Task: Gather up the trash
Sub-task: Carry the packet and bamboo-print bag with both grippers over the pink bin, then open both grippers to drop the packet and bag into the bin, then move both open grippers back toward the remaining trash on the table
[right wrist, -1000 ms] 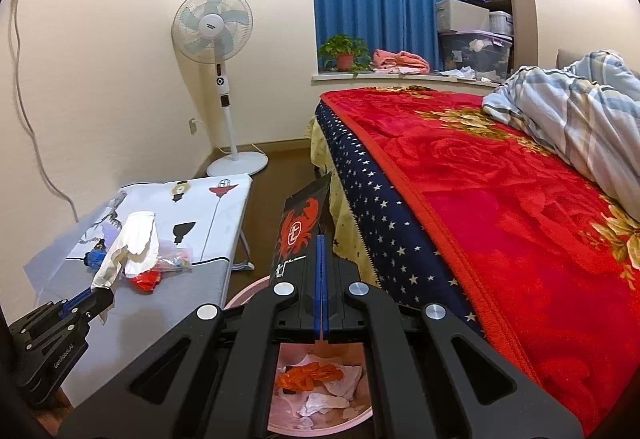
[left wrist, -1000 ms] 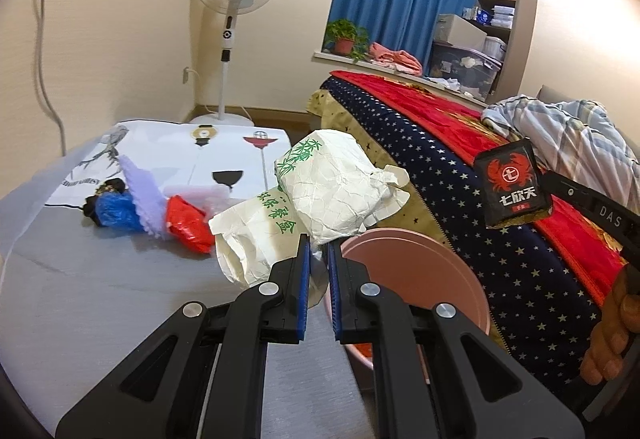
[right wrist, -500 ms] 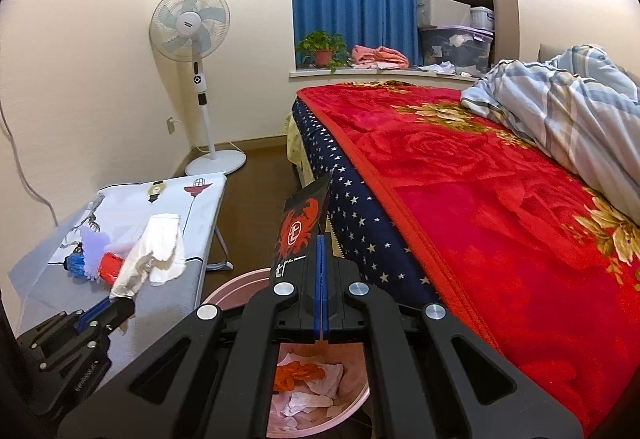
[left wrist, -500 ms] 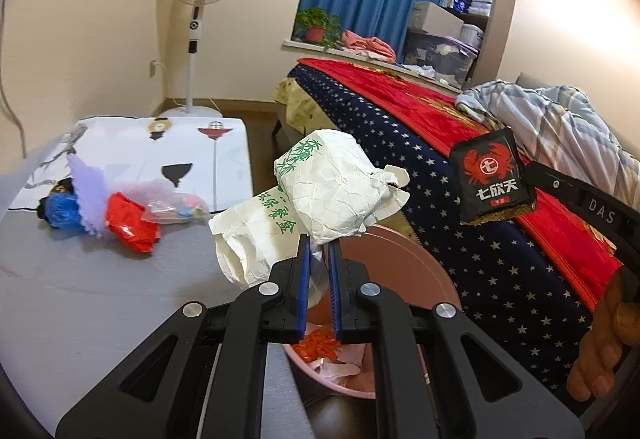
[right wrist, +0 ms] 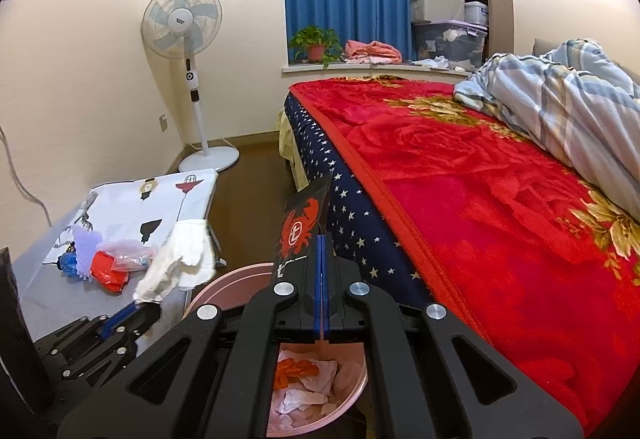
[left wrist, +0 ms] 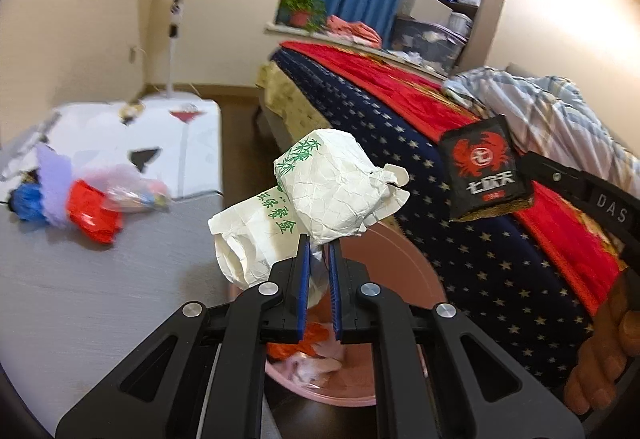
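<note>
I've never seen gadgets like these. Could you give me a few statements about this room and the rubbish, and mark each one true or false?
1. The left gripper holds a crumpled white paper box. True.
2. The right gripper is empty. False: it pinches a black packet with a red crab.
3. The pink bin already has trash in it. True.
4. The pink bin stands on the grey table. False: it stands on the floor between table and bed.
5. More trash lies on the grey table. True: a red wrapper and other bits.
</note>
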Demonstrator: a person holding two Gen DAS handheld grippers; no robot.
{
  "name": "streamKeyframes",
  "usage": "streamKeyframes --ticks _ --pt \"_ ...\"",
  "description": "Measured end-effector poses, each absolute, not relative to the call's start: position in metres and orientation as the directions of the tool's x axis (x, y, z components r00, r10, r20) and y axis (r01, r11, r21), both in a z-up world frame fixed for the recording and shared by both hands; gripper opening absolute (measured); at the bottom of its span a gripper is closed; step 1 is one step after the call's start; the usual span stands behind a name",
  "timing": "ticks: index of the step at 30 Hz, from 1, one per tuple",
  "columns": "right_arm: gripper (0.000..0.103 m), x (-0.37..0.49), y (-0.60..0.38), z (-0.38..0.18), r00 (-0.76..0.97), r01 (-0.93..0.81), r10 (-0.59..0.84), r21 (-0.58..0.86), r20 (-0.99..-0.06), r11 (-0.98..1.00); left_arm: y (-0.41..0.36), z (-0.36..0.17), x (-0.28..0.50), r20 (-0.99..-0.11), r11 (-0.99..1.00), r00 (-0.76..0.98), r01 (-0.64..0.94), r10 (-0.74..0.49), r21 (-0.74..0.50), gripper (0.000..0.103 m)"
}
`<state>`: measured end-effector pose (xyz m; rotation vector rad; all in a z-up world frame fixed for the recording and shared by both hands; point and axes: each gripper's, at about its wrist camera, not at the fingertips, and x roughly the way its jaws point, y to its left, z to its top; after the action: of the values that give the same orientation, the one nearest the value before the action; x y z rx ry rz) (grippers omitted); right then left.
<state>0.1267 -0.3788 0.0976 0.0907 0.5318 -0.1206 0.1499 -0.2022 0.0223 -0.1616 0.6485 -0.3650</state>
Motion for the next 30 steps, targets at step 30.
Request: streamKeyframes --ticks 30 --pt "0.033 0.163 -0.303 0.08 0.88 -0.045 0.111 0.153 -0.463 0.987 -0.073 0.015 0.147 -0.542 0.971 0.822 0.051 -0.174 -0.234 0.024"
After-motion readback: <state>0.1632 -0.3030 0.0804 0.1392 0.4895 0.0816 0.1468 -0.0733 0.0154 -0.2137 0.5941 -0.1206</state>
